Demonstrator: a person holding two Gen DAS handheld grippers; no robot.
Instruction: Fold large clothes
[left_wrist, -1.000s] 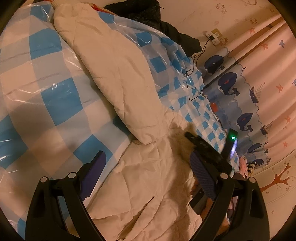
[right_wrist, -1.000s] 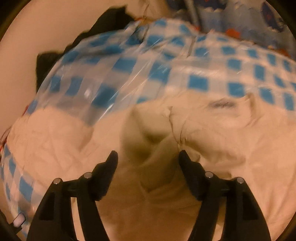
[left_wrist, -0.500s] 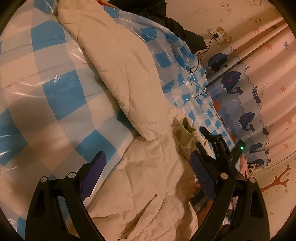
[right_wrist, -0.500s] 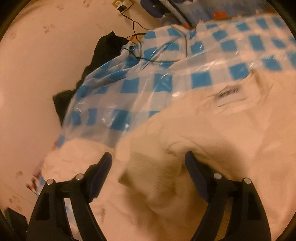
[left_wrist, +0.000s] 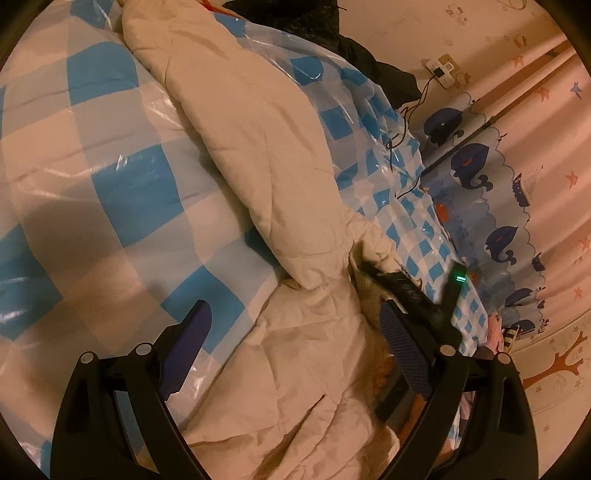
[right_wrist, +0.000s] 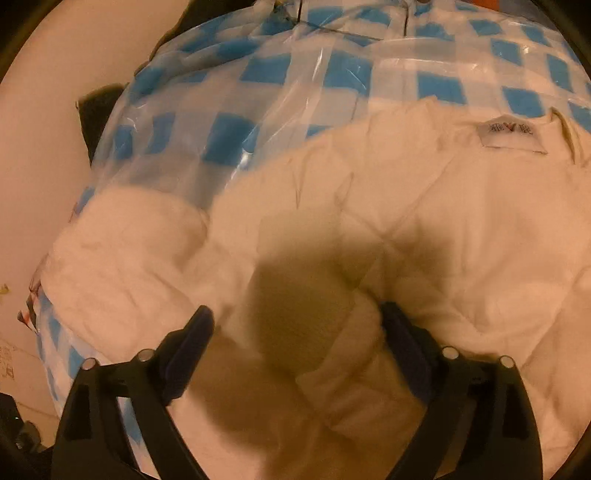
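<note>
A cream padded jacket (left_wrist: 306, 369) lies on a blue-and-white checked plastic sheet (left_wrist: 122, 184). One long sleeve (left_wrist: 251, 129) runs up and to the left across the sheet. My left gripper (left_wrist: 295, 314) hovers open over the jacket's body with nothing between its fingers. The black body of my right gripper (left_wrist: 413, 295) shows at the jacket's right edge, by a bunched cuff (left_wrist: 373, 243). In the right wrist view my right gripper (right_wrist: 295, 314) has its jaws opening. A shadowed fold of the jacket (right_wrist: 306, 295) lies loose between the fingers. A neck label (right_wrist: 511, 134) shows at the far right.
Dark clothes (left_wrist: 332, 33) are piled at the far end of the sheet. A wall socket (left_wrist: 443, 68) has a thin black cable trailing onto the sheet. A whale-print curtain (left_wrist: 498, 184) hangs along the right. A bare wall (right_wrist: 37, 147) stands to the left.
My right gripper's jaws have spread wider, and the sleeve end that stood up between them has sunk onto the jacket. The left gripper has stayed open and hardly moved.
</note>
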